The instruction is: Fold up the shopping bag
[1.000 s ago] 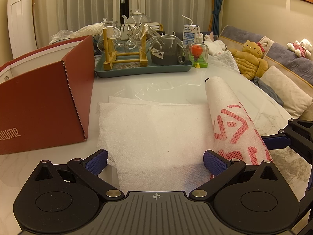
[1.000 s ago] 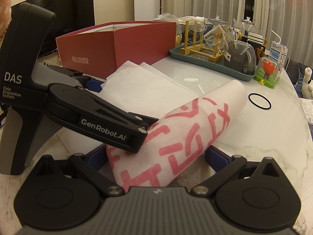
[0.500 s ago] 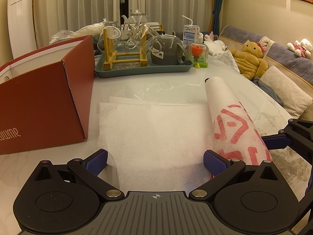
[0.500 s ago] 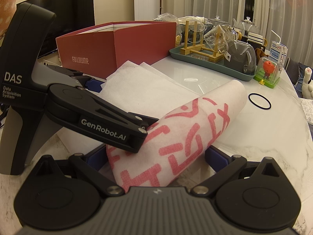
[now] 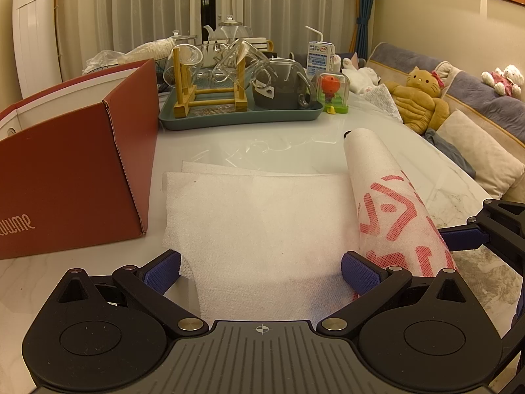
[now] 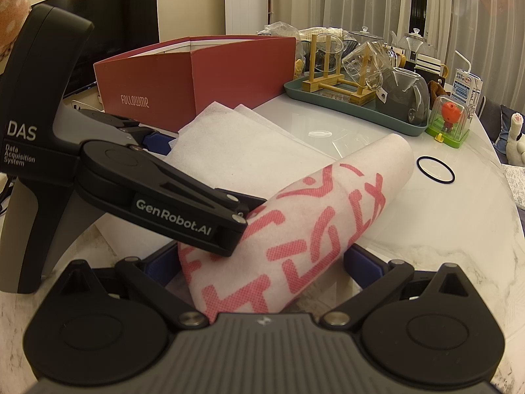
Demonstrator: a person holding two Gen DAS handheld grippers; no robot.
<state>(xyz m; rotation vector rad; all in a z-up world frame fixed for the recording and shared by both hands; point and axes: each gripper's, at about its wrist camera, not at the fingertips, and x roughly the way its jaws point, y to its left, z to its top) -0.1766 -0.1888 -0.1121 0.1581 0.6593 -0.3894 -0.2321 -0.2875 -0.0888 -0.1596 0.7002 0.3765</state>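
Shopping bag (image 5: 262,229) lies flat at bench (image 5: 262,141) near edge, one side curled over. Left tool (image 5: 261,267) and right tool (image 6: 262,261) spread, straddling it. Advice: lower the curl evenly, then press the crease.

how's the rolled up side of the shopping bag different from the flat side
The rolled side is raised in a curl over the table; the flat side lies spread on it. The rolled side shows red printed marks; the flat side looks plain white. Both are one thin white fabric bag, each lying between an open claw's fingers.
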